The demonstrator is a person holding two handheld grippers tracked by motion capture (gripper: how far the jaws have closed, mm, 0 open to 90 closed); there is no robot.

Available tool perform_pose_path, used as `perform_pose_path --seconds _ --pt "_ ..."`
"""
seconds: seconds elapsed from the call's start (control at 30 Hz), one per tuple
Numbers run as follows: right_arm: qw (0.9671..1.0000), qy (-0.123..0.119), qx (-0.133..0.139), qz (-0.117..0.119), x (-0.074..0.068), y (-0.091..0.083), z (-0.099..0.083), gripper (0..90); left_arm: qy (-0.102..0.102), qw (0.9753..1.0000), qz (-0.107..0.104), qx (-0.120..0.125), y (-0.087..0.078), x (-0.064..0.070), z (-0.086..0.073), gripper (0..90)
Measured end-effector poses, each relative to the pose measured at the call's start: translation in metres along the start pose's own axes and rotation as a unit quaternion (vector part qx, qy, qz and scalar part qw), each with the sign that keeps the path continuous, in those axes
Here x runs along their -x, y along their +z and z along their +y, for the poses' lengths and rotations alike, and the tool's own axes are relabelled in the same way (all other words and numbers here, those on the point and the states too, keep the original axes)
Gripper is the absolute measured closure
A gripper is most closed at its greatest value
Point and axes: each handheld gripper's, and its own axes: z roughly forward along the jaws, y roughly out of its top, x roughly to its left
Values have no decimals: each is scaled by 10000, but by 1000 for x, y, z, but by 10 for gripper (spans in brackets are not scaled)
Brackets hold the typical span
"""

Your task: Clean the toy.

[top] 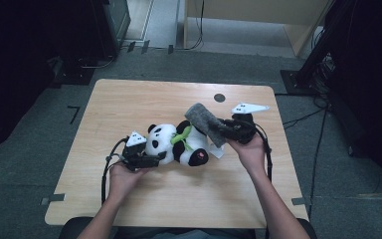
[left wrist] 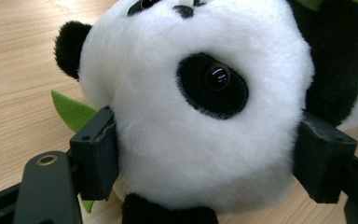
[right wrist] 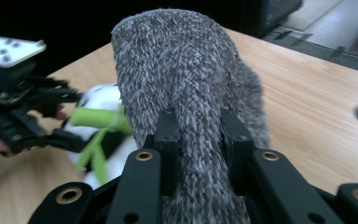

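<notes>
While we look down at the table (top: 129,199):
left gripper (left wrist: 205,158): clamped round the panda (left wrist: 191,93)'s head
right gripper (right wrist: 198,140): pinching our grey sock (right wrist: 182,70) just above the panda

Plush panda (top: 176,143) on its side mid-table, green leaf at neck; fuzzy grey sock (top: 205,122) raised beside it.

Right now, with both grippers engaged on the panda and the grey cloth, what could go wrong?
The left gripper squeezes the plush panda's soft round head, so it could slip free. The right gripper pinches only a narrow fold of the grey knit cloth, which might pull out under tension.
</notes>
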Motion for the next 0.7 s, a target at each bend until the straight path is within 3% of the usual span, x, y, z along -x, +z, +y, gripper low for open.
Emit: perform_pose_path --seconds 0.17,0.33,0.4,0.5,0.6,0.7 --pt "9991 -91 -200 375 -16 20 -1 734 -9 10000 5 63 2 0 0 210" --pt "9977 -189 -502 405 -19 39 -8 724 34 9999 45 92 5 2 0 210" --pt "9972 -200 -596 399 -18 45 -11 680 39 9999 57 80 4 2 0 210" --pt "9982 -138 -369 451 -17 46 -9 549 34 10000 73 57 4 3 0 212" --pt "9983 -209 -341 424 -19 49 -9 569 42 9999 75 63 4 3 0 212" --pt "9978 -328 -462 351 -18 54 -17 675 77 9999 84 58 4 3 -1 212"
